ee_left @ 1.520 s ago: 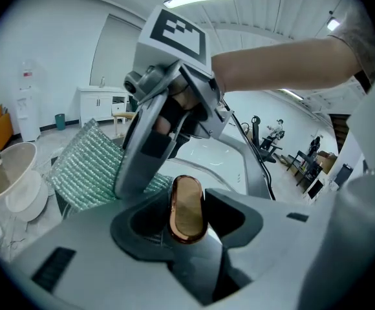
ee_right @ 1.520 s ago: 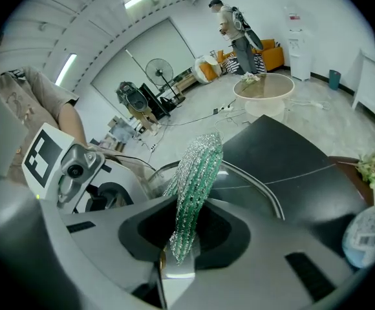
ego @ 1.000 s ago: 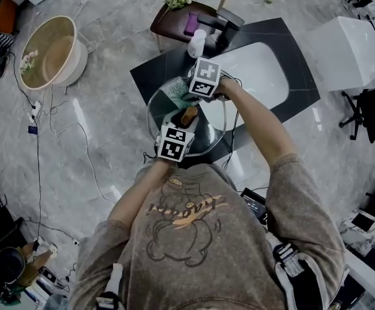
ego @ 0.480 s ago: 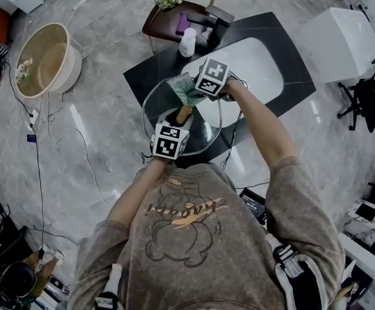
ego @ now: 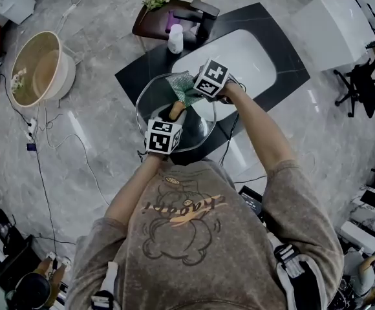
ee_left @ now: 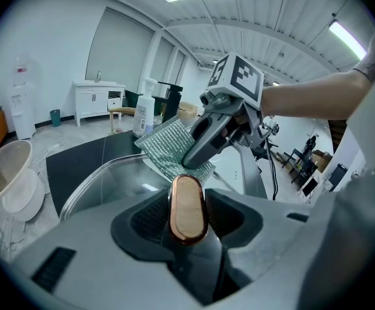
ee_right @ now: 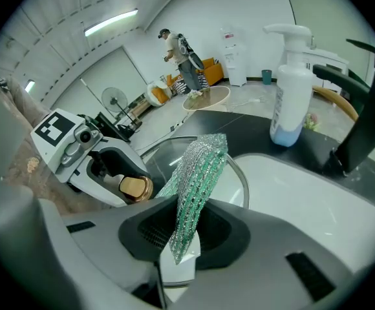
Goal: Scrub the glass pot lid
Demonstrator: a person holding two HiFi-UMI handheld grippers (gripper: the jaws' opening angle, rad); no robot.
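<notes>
The glass pot lid [ego: 150, 105] is held tilted over the black counter's edge. My left gripper [ego: 172, 115] is shut on its brown wooden knob [ee_left: 187, 208], which stands between the jaws. In the left gripper view the lid's metal rim [ee_left: 90, 179] curves away ahead. My right gripper [ego: 192, 90] is shut on a green scrub cloth [ee_right: 197, 179], whose free end lies against the far part of the lid [ee_right: 168, 152]. The cloth [ee_left: 168, 148] and the right gripper [ee_left: 203, 141] show just past the knob. The left gripper [ee_right: 119, 186] with the knob [ee_right: 134, 187] shows in the right gripper view.
A white sink [ego: 239, 63] sits in the black counter [ego: 142, 70], with a soap bottle [ee_right: 291, 102] and a dark faucet [ee_right: 362, 121] behind it. A beige basin [ego: 39, 66] and cables lie on the floor to the left. A person [ee_right: 181, 53] stands far off.
The right gripper has slid the cloth rightward along the far part of the lid and rolled a little. The left gripper keeps its hold on the knob.
</notes>
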